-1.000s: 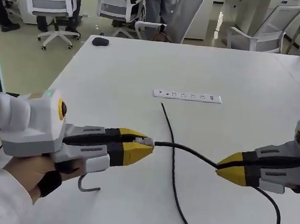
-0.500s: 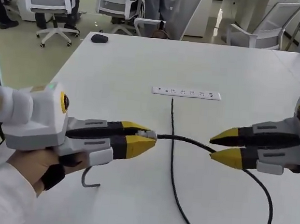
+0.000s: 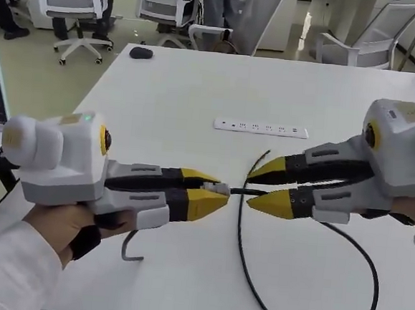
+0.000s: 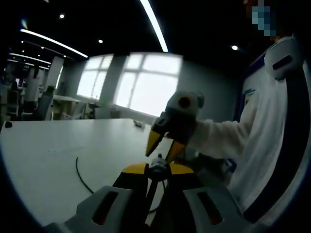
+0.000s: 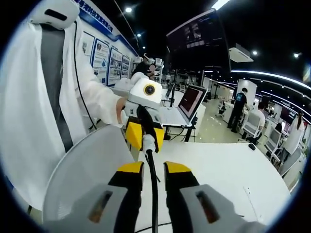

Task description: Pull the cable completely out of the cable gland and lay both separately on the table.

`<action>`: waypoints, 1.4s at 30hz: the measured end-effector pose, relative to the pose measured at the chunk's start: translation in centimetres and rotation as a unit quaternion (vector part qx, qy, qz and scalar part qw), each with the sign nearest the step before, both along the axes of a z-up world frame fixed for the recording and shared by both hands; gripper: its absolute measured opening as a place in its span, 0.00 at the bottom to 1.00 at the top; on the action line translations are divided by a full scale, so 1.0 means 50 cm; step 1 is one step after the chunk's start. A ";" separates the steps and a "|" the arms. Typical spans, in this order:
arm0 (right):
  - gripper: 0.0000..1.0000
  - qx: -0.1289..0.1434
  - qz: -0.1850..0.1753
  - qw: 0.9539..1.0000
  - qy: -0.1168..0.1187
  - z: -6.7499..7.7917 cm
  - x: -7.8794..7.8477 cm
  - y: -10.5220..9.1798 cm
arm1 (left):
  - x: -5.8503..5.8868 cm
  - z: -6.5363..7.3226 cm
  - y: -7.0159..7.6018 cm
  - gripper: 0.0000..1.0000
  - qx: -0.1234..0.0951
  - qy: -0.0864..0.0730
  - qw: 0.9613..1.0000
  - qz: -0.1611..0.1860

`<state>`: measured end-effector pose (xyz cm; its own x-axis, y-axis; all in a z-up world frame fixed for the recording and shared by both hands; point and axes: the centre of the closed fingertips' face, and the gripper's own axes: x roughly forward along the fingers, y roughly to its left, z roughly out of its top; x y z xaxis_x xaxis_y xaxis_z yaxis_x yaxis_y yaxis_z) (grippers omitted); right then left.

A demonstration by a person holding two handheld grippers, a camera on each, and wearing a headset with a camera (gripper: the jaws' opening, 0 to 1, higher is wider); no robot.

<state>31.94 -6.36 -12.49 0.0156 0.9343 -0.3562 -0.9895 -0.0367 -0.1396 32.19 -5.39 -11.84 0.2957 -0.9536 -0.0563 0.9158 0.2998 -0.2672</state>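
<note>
My left gripper (image 3: pixel 217 194) is shut on the small grey cable gland (image 3: pixel 221 188), held level above the white table (image 3: pixel 168 109). A black cable (image 3: pixel 240 233) leaves the gland to the right and passes between the yellow jaws of my right gripper (image 3: pixel 253 189), which stands open just right of the gland, jaws spread above and below the cable. Beyond it the cable loops over the table. In the right gripper view the cable (image 5: pixel 153 189) runs between my own jaws up to the gland (image 5: pixel 148 143). The left gripper view has the gland (image 4: pixel 158 165) at my jaw tips.
A white power strip (image 3: pixel 261 128) lies behind the grippers at mid-table. A black mouse (image 3: pixel 141 53) sits near the far left corner. Office chairs (image 3: pixel 70 4) stand beyond the table. The table's left edge runs close to my left hand.
The right gripper let go of the cable, opened, and slid left along it until its tips are close to the gland. The left gripper stays shut on the gland.
</note>
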 end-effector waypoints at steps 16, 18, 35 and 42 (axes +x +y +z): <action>0.04 0.013 0.017 1.000 0.007 0.001 -0.017 0.001 | -0.006 0.001 -0.010 0.16 0.002 -0.001 1.000 -0.007; 0.04 0.014 0.018 1.000 0.008 0.000 -0.019 0.001 | -0.007 0.000 -0.010 0.16 0.003 -0.002 1.000 -0.008; 0.03 0.012 0.000 1.000 0.020 -0.025 -0.009 -0.028 | 0.001 -0.007 0.016 0.16 0.011 0.001 1.000 0.004; 0.03 0.006 -0.020 0.999 0.031 -0.044 -0.001 -0.057 | 0.004 -0.011 0.028 0.16 0.013 0.003 1.000 0.008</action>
